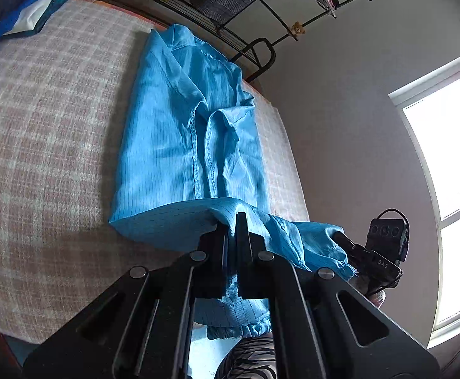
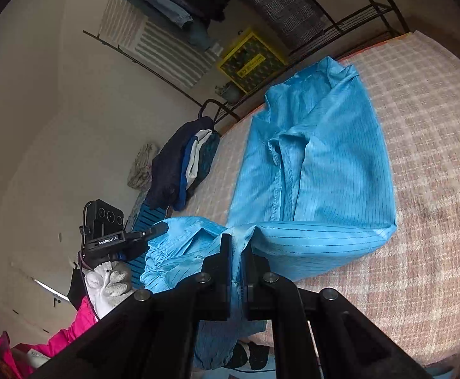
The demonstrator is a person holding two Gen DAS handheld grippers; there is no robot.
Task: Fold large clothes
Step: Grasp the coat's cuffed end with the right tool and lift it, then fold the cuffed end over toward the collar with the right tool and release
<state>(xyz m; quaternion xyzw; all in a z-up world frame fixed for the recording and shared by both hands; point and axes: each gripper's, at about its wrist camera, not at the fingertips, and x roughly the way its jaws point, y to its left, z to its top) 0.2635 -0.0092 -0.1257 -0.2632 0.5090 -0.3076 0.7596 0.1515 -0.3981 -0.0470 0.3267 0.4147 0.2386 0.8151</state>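
A large light-blue striped coat (image 1: 179, 132) lies lengthwise on a pink checked bed cover (image 1: 40, 145), sleeves folded onto its middle and collar at the far end. My left gripper (image 1: 232, 218) is shut on the coat's near hem and lifts it off the bed. My right gripper (image 2: 236, 240) is shut on the same hem edge of the coat (image 2: 318, 164), also raised. Each gripper shows in the other's view, the right one (image 1: 353, 246) and the left one (image 2: 154, 230), both at the lifted blue cloth. A cuffed sleeve end hangs below the grippers.
A pile of dark and blue clothes (image 2: 182, 167) lies at one bed corner, also in the left wrist view (image 1: 24, 3). A black metal rack (image 2: 293, 0) with hanging clothes stands behind the bed. A bright window (image 1: 451, 158) is to the side. Pink cloth (image 2: 68, 334) lies low.
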